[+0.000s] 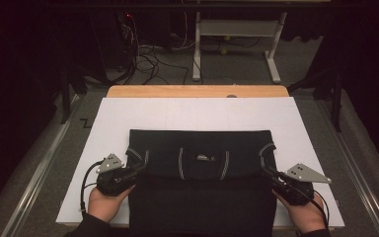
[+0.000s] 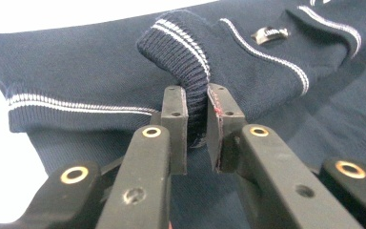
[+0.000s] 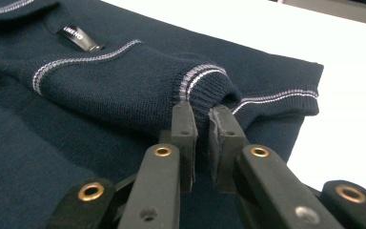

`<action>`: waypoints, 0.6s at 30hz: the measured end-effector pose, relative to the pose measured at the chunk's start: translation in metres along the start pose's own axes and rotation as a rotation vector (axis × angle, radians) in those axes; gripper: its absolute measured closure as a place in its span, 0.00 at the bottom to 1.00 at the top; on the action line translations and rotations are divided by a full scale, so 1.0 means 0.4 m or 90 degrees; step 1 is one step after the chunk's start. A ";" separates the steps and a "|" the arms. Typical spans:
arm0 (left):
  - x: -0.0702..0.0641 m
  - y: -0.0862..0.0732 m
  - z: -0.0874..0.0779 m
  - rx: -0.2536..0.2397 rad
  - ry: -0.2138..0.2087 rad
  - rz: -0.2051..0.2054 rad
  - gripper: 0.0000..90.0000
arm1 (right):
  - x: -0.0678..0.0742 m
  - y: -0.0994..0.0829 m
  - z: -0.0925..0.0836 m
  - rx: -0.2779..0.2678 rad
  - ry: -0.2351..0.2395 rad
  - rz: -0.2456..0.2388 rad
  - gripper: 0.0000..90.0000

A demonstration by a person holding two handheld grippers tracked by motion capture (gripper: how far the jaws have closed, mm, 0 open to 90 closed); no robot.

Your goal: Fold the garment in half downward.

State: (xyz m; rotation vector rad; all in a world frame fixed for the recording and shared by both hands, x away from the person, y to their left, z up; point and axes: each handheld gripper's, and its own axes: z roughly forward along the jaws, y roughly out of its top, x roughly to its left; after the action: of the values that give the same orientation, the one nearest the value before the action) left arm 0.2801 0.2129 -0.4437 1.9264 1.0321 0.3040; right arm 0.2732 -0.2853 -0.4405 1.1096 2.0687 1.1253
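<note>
a dark navy knitted sweater [image 1: 200,173] lies flat across the lower middle of the high view, on a white board [image 1: 197,111] that covers the wooden surface [image 1: 197,91]; its long axis runs left to right across the frame, and its top part is folded over toward the person so that the collar and label [image 1: 205,157] sit in the centre. the left claw [image 1: 139,169] comes in from the lower left and the right claw [image 1: 267,171] from the lower right, each held in a hand [image 1: 106,203] at the bottom edge. in the left gripper view the left claw [image 2: 196,121] is nearly closed, its jaws pinching the ribbed, white-striped cuff [image 2: 181,47] of the sleeve on that side; in the right gripper view the right claw [image 3: 202,138] is likewise clamped on the other cuff [image 3: 205,83]. each claw sits at its own end of the folded band, so the body of the sweater lies inward from both, toward the middle of the frame, and neither hand is nearer than the other. the coming move seems to turn on carrying both sleeves evenly along that crosswise axis, so the fold stays square. nothing stands on the board around the garment; beyond the far edge of the surface, at the top of the frame, are a white frame stand [image 1: 237,44] and loose cables [image 1: 148,57] on the floor, well apart from the work.
</note>
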 end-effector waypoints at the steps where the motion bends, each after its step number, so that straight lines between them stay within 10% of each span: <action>1: -0.005 -0.006 -0.003 0.004 -0.002 0.004 0.84 | 0.001 -0.003 -0.005 0.000 0.000 0.002 0.92; 18: -0.020 -0.072 0.000 0.079 -0.012 -0.007 0.81 | 0.030 -0.056 -0.045 0.039 0.019 -0.013 0.92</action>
State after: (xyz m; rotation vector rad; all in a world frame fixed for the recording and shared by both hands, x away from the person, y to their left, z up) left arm 0.2596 0.2141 -0.4655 2.0288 1.0704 0.2189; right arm 0.2444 -0.2896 -0.4513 1.1032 2.1455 1.0815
